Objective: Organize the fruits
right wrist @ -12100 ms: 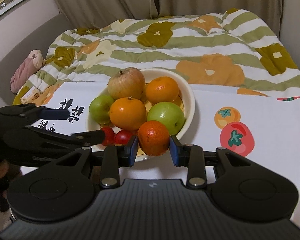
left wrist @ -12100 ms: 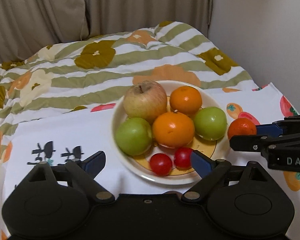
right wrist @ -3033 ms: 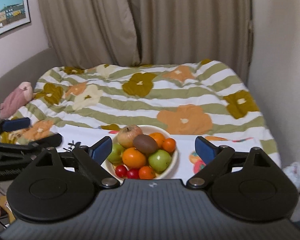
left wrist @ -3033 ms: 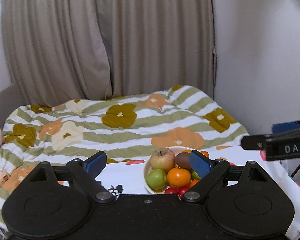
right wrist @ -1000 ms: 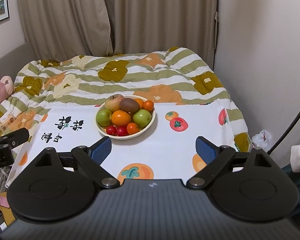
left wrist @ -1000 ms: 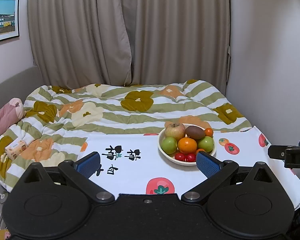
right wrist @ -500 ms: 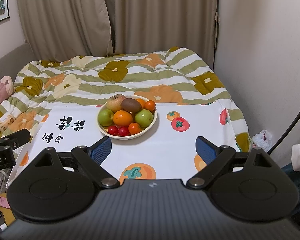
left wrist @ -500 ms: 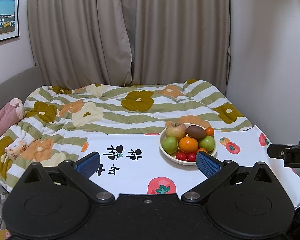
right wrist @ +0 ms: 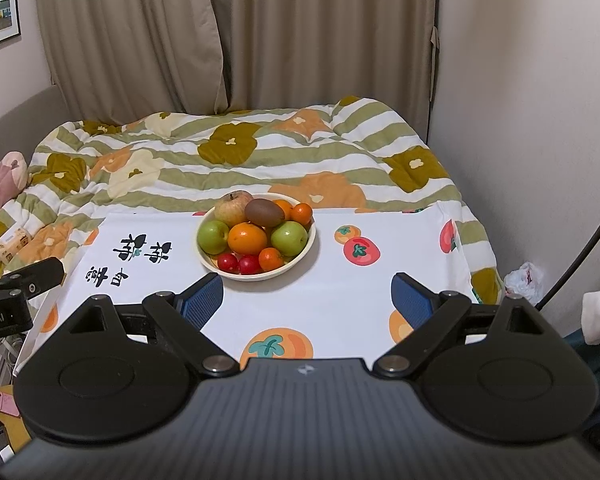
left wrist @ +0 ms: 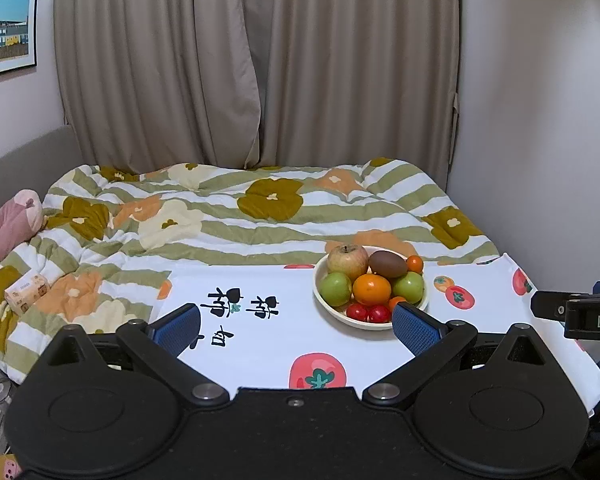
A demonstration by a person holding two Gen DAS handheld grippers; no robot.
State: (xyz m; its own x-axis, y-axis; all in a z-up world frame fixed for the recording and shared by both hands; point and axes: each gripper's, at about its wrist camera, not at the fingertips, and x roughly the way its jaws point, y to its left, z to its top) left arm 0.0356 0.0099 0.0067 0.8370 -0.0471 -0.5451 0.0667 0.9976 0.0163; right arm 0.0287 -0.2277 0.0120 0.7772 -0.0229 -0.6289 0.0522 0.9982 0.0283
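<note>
Our left gripper [left wrist: 296,326] and right gripper [right wrist: 307,300] both gape wide, holding nothing; the fruit bowl [right wrist: 306,254] sits well beyond both sets of jaws.

near cloth [right wrist: 320,300] bare | bowl [right wrist: 306,250] mid-cloth; open either side | wall [right wrist: 540,120] right

Beige curtains [left wrist: 256,64] fill the top centre; a framed picture [left wrist: 6,28] hangs upper left; a flowered striped quilt [right wrist: 228,152] spreads mid-frame, pink cushion [left wrist: 4,228] at left.
</note>
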